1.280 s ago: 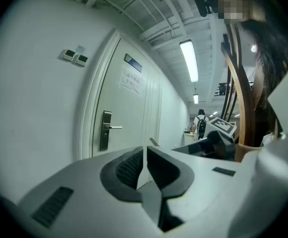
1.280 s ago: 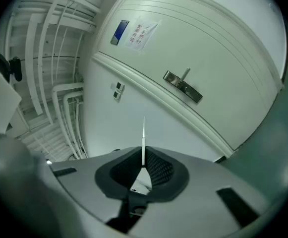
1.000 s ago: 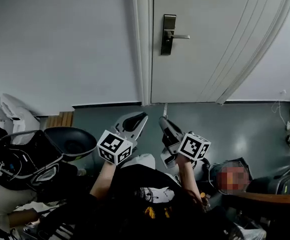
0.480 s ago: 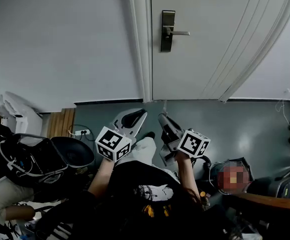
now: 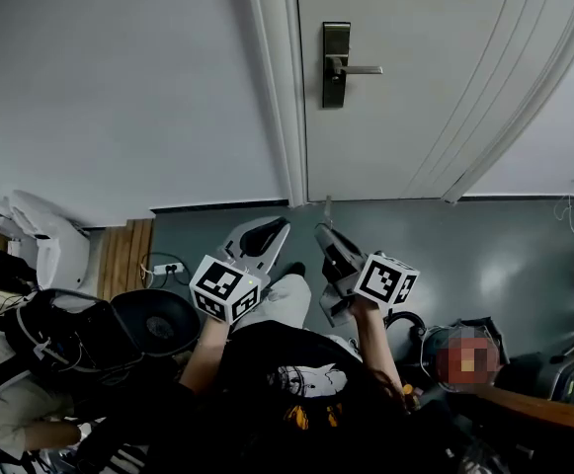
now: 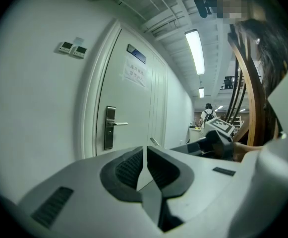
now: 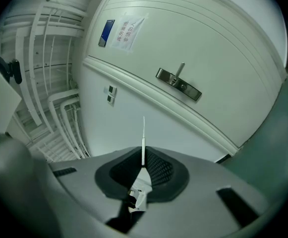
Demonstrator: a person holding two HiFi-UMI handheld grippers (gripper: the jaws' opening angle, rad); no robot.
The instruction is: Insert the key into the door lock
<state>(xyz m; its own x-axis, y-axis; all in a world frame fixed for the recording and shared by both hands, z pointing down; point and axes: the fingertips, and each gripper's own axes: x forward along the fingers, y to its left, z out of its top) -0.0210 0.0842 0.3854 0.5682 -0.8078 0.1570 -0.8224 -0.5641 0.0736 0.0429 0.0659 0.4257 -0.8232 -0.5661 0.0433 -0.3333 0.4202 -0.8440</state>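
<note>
Arms: the person's two bare arms (image 5: 370, 339) reach forward, one gripper in each hand.
Left gripper (image 5: 272, 233): held low over the floor and aimed at the door. Its dark fingers (image 6: 129, 167) are pressed together with nothing between them.
Right gripper (image 5: 328, 237): just beside the left one, also aimed at the door. Its fingers (image 7: 158, 170) are clenched on the key.
Key (image 7: 144, 138): thin and silver. It sticks straight out past the fingertips. It is well apart from the lock and touches nothing else.
Floor (image 5: 484, 245): grey, between the grippers and the door.
Wall (image 5: 119, 87): white, left of the door.
Door (image 5: 435, 87): white and closed, with a paper sign (image 7: 126, 32) high up.
Lock (image 5: 335, 64): a tall metal plate near the door's left edge, with a handle (image 5: 361, 69) pointing right.
</note>
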